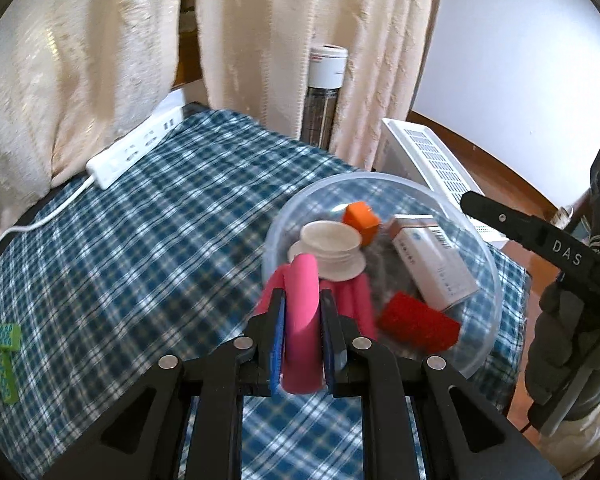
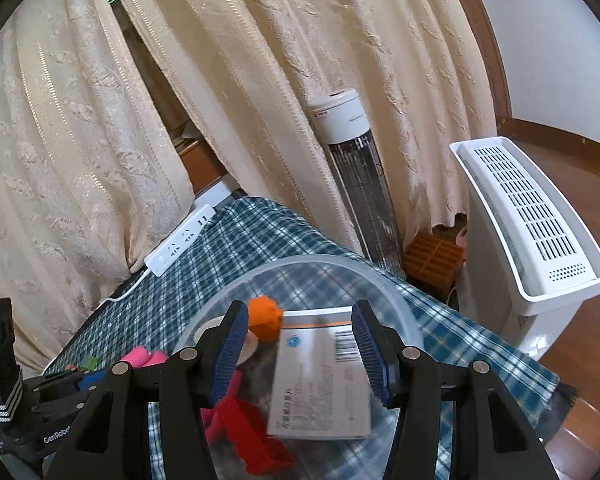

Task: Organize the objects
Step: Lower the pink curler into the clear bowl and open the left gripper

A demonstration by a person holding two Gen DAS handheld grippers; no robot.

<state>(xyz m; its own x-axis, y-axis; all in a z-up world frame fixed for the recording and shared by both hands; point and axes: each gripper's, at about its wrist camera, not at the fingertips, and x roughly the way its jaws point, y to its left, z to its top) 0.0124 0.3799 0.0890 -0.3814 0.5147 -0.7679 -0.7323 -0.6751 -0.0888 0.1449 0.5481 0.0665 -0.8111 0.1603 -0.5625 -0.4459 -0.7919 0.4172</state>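
My left gripper [image 1: 302, 294] is shut on a pink foam tube [image 1: 302, 320], which it holds at the near-left rim of a clear plastic bowl [image 1: 380, 182]. Inside the bowl lie more pink tubes [image 1: 358, 304], a white cup piece [image 1: 330, 244], an orange block [image 1: 360, 218], a white box with a barcode [image 1: 432, 256], a red block [image 1: 418, 322] and something grey. My right gripper [image 2: 300, 308] hovers open over the bowl [image 2: 320, 260], above the box [image 2: 320, 376], with nothing pressed between its pads. In the left wrist view one finger of the right gripper [image 1: 500, 216] reaches over the bowl's right rim.
The bowl stands on a blue checked cloth [image 1: 140, 240]. Green and red blocks [image 1: 6, 360] lie at its left edge, and a white power strip [image 1: 136, 148] at the back. Behind the table are cream curtains [image 2: 260, 80], a tower heater [image 2: 352, 168] and a white air purifier [image 2: 528, 220].
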